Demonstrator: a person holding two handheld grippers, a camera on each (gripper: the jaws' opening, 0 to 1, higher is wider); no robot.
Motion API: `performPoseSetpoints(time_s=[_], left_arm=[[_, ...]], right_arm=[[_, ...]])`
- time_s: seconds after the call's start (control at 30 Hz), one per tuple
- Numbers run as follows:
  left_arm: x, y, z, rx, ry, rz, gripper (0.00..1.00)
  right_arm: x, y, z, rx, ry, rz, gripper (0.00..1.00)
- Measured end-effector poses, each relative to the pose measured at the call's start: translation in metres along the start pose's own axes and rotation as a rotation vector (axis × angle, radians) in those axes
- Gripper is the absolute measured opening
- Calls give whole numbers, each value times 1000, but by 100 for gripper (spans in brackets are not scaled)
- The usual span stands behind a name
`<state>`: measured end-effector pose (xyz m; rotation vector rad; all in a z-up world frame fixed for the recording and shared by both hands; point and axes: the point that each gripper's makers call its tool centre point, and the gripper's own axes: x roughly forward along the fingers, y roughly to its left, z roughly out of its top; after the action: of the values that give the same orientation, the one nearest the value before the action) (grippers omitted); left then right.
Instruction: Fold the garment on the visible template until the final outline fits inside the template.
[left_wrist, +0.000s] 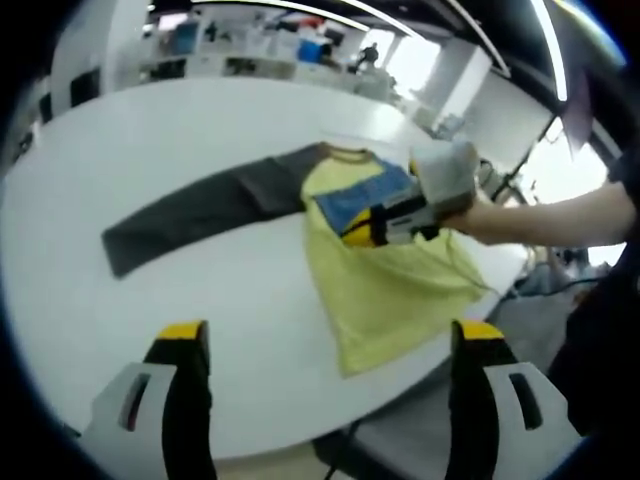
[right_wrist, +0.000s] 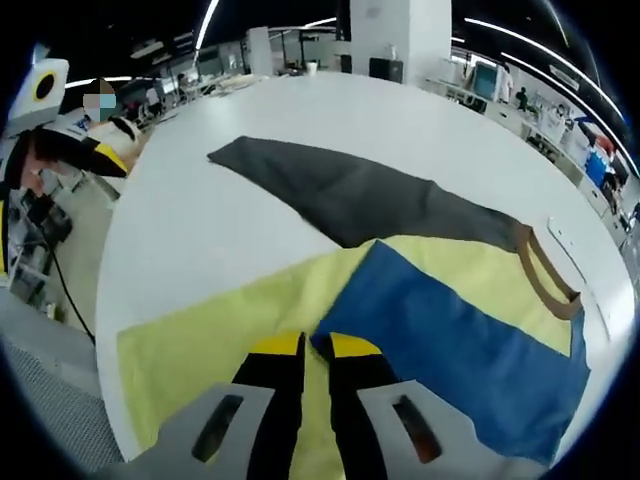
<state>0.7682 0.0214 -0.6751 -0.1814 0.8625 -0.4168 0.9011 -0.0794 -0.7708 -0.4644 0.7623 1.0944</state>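
Garment of yellow cloth with a long dark grey sleeve (right_wrist: 360, 195) and a brown collar is spread flat on the round white table (left_wrist: 150, 160), near its edge. A blue fabric panel (right_wrist: 470, 340) is laid over the yellow body beside the collar. The right gripper (right_wrist: 315, 345) is seen with jaws pressed together at the blue panel's corner; whether cloth is pinched cannot be told. The left gripper (left_wrist: 325, 335) is held off the garment, jaws spread wide. Desks and shelves are seen beyond the table.

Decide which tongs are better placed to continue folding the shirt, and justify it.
Right. The right tongs are closed at the blue panel's edge on the yellow shirt; the left tongs hang open over bare table.
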Motion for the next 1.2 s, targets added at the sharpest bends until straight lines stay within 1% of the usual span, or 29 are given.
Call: performPoseSetpoints(time_s=[0.13,0.3,0.47,0.53,0.7,0.83,1.0,1.1,1.2], left_arm=[[1,-2,3,6,-2,0,97],[3,-11,8,21,-4,-10,97],[4,-19,13,34,-3,-20,98],[3,-21,14,42,-1,-22,98],[1,-28,19,55,-4,-31,99],[-1,-33,21,73,-2,-32,98],[-3,-35,24,84,-1,-29,99],[-5,-37,26,95,-1,-25,99],[-6,-41,27,101,-4,-25,99]], right_arm=[[-12,-5,0,22,-22,-12,14],[-31,-12,2,54,-49,-27,19],[-51,-17,5,95,-79,-34,28],[-61,-19,5,103,-89,-40,29],[-83,-21,4,131,-114,-52,39],[-106,-23,0,144,-133,-68,46],[-134,-28,-6,164,-151,-93,52],[-157,-33,-8,196,-185,-121,55],[-179,-36,-12,210,-212,-147,58]])
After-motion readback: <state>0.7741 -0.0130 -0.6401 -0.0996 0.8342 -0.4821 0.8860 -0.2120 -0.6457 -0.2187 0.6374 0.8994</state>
